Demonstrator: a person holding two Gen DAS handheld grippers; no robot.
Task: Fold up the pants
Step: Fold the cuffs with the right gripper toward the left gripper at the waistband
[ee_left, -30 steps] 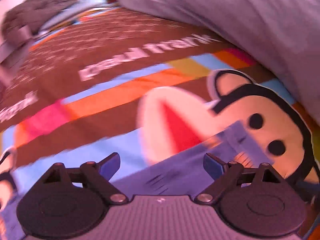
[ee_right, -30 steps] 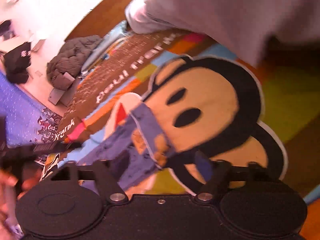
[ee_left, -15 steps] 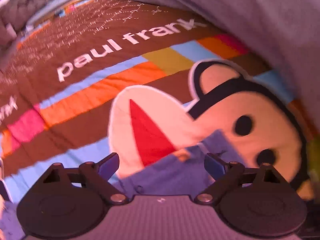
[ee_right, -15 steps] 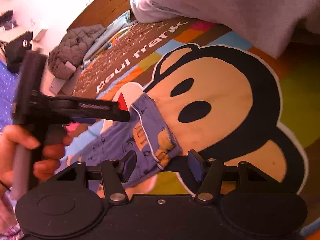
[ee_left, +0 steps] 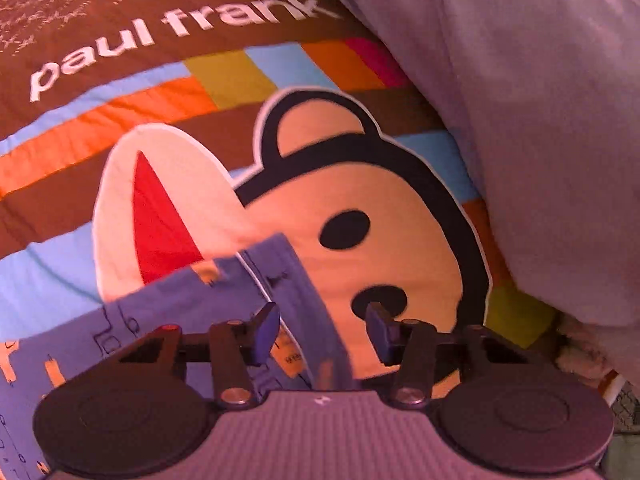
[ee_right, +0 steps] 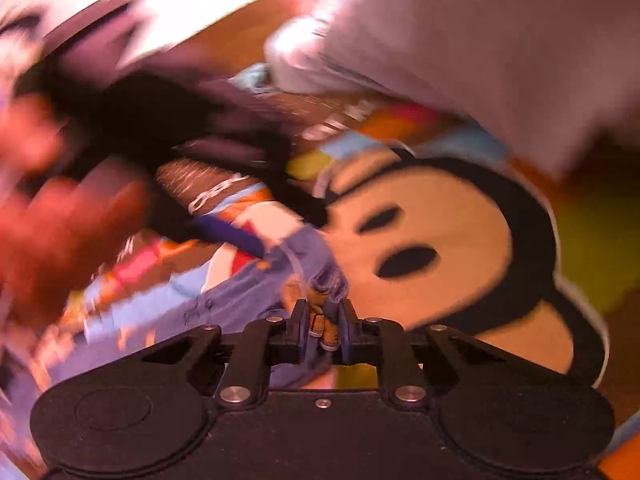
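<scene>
Small blue pants (ee_left: 188, 304) with orange and black prints lie on a colourful cartoon bedspread (ee_left: 224, 84). My left gripper (ee_left: 322, 330) is open, its jaws on either side of the pants' waistband edge (ee_left: 304, 280) without closing on it. My right gripper (ee_right: 324, 326) is shut on a bunched corner of the pants (ee_right: 280, 276) at the waist. The right wrist view is blurred by motion; the left gripper and the hand holding it (ee_right: 72, 208) show as a blur at the left.
A grey duvet (ee_left: 520, 80) lies bunched along the top right of the bedspread, and also shows in the right wrist view (ee_right: 480, 40). A large monkey face (ee_left: 380, 216) is printed on the bedspread under the pants.
My right gripper has closed on the pants' waist corner. My left gripper has moved forward over the waistband and its jaws have narrowed.
</scene>
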